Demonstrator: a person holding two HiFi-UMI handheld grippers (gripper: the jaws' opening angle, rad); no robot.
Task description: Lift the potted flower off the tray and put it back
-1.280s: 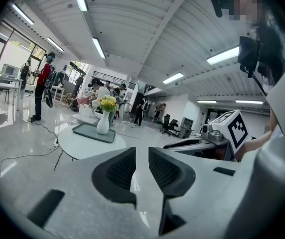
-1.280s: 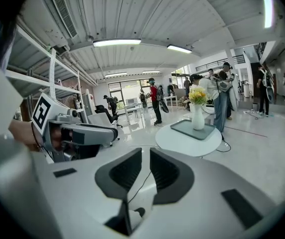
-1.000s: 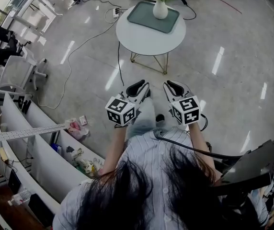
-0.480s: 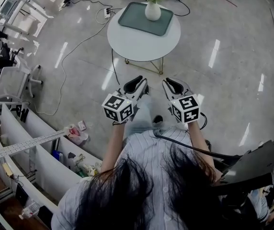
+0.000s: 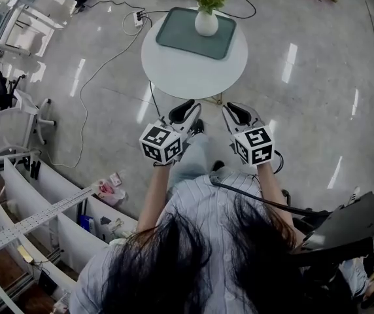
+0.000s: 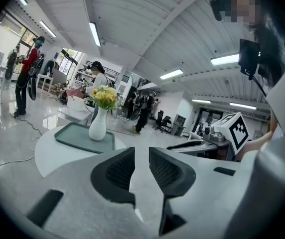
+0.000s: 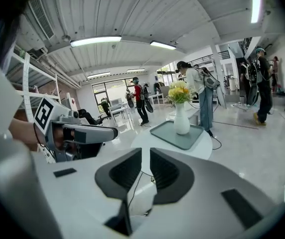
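Left gripper (image 6: 142,153): jaws squeezed close, just a thin slit between the dark ribbed pads, nothing held. Right gripper (image 7: 145,154): the same, clenched and empty. Both held out side by side in front of the person, tips aimed forward and a little down, near each other but not touching. Left cube (image 5: 161,143) and right cube (image 5: 255,147), each with black and white squares, at the backs of the two grippers.

Straight ahead of both sets of tips, well apart from them: a round white table (image 5: 193,77). On top of it, a dark green tray (image 5: 177,34) with rounded corners and a low rim, lying flat.

Potted flower (image 5: 206,18) standing upright on the tray, toward the side farthest from the grippers. Not touched by either gripper. White pot (image 6: 98,127), smooth and shiny, fat and round at the bottom, thin at the neck. Yellow blooms (image 7: 179,90) bunched on top, with some green leaves poking out around them.

From the left gripper, up ahead and off to the left of the jaws. From the right gripper, up ahead and a little to the right of the jaws.

Shiny grey floor (image 5: 318,110) under everything, with a thin cable (image 5: 102,67) lying across it, far off to the left of the left gripper.
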